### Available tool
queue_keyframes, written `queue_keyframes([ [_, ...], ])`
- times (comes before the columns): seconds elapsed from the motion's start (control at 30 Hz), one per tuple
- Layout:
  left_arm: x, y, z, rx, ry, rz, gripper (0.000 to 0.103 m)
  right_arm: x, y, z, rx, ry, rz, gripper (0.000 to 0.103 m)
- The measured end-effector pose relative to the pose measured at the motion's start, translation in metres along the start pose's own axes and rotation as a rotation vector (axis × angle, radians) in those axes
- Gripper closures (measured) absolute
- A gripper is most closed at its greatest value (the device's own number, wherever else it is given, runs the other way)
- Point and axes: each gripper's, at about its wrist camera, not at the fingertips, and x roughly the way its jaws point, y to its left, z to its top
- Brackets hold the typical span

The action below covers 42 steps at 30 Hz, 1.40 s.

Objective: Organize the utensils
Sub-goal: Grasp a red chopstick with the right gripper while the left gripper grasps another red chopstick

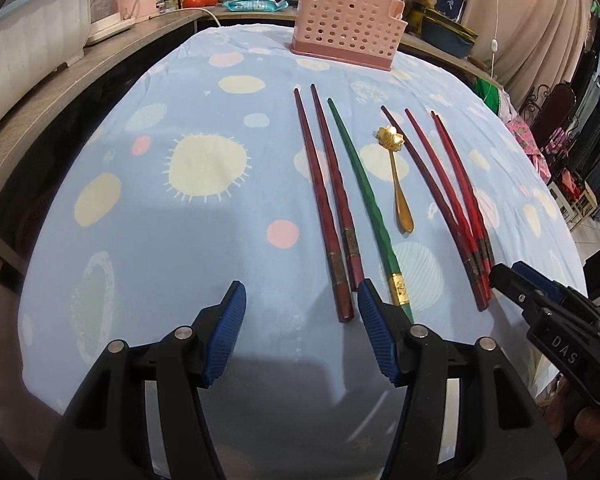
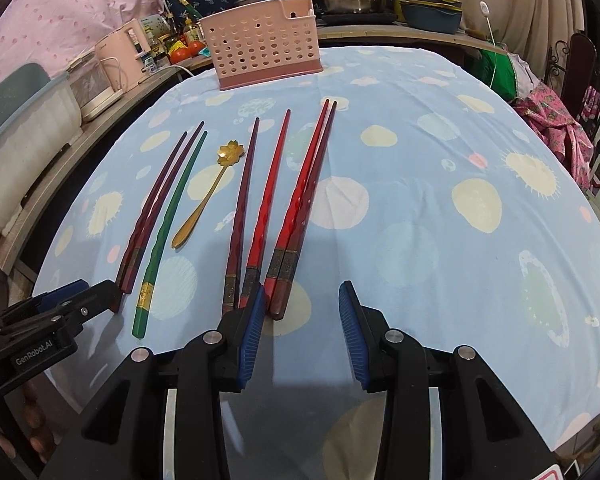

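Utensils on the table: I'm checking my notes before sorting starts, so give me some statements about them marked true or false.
1. The gold spoon lies between the green chopstick and the red chopsticks on its other side. True.
2. The pink utensil holder already has chopsticks in it. False: all of them lie on the tablecloth.
3. The left gripper is open and holds nothing. True.
4. The right gripper is shut on a chopstick. False: it is open and empty.
5. There are two green chopsticks. False: only one.
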Motion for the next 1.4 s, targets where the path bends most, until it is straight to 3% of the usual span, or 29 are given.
queue_keyframes([
  [0.53, 0.0, 0.01, 0.001, -0.03, -0.006, 0.024, 0.05, -0.002, -0.009, -0.003, 0.015, -0.005, -0.024, 0.069],
  [0.8, 0.001, 0.011, 0.002, -0.027, -0.01, 0.022, 0.055, 0.001, -0.009, -0.002, 0.0, -0.001, -0.035, 0.084],
  [0.87, 0.001, 0.01, 0.002, -0.021, -0.011, 0.012, 0.06, 0.002, -0.009, -0.002, -0.002, -0.006, -0.036, 0.085],
  [1.23, 0.007, -0.001, 0.006, 0.006, -0.018, 0.006, 0.061, 0.005, -0.01, 0.001, -0.004, -0.013, -0.032, 0.094],
  [1.4, 0.008, -0.001, 0.006, 0.009, -0.018, -0.001, 0.082, 0.006, -0.01, 0.001, -0.003, -0.012, -0.027, 0.095],
])
